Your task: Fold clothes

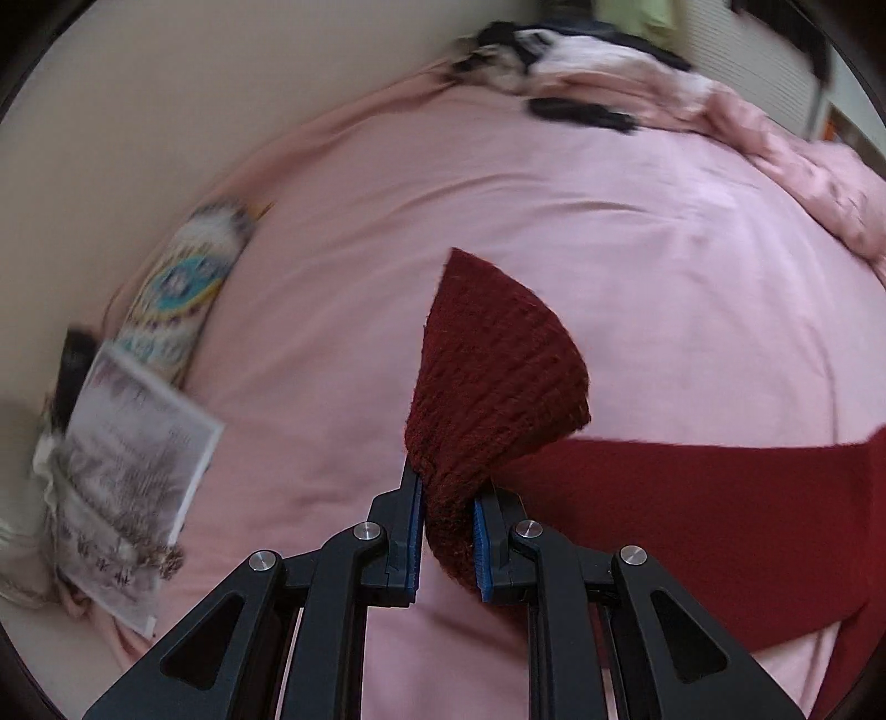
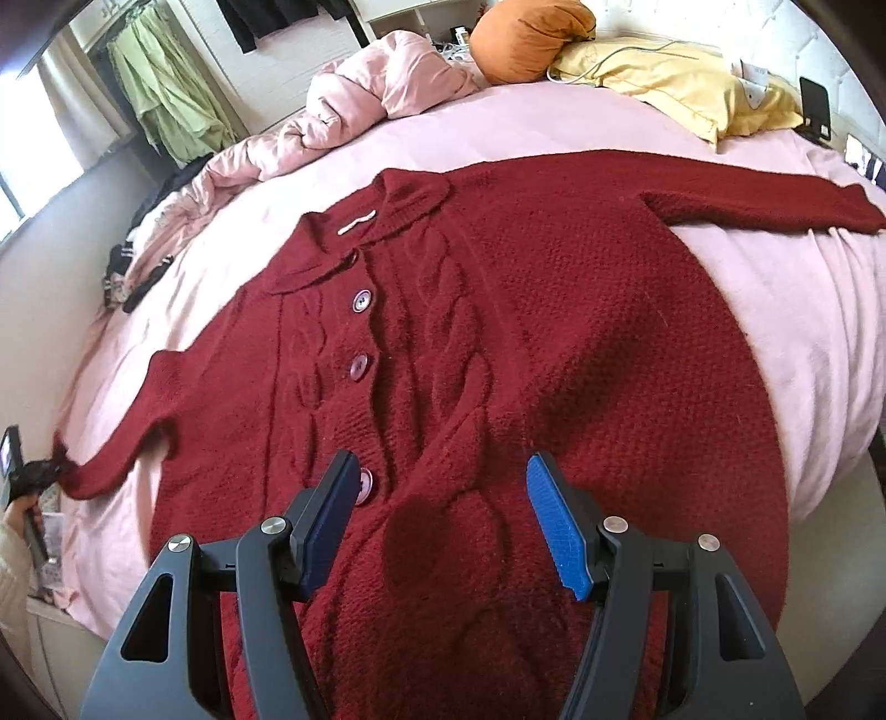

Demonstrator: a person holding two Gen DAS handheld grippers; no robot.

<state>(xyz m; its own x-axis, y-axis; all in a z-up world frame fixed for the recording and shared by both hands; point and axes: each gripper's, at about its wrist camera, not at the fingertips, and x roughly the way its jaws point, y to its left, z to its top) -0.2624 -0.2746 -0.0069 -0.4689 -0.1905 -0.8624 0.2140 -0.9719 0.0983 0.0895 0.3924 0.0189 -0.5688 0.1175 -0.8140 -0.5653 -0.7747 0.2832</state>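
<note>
A dark red knit cardigan with purple buttons lies front up on the pink bed sheet, both sleeves spread out to the sides. In the left wrist view my left gripper is shut on the ribbed cuff of one sleeve, and the cuff sticks up beyond the pads. The right wrist view shows that same gripper at the far left edge, held by a hand at the sleeve's end. My right gripper hovers open over the cardigan's lower front with nothing between its fingers.
A bunched pink quilt, an orange cushion and a yellow pillow lie along the far side of the bed. A magazine and a patterned cushion sit at the left edge. Black and white clothes lie beyond.
</note>
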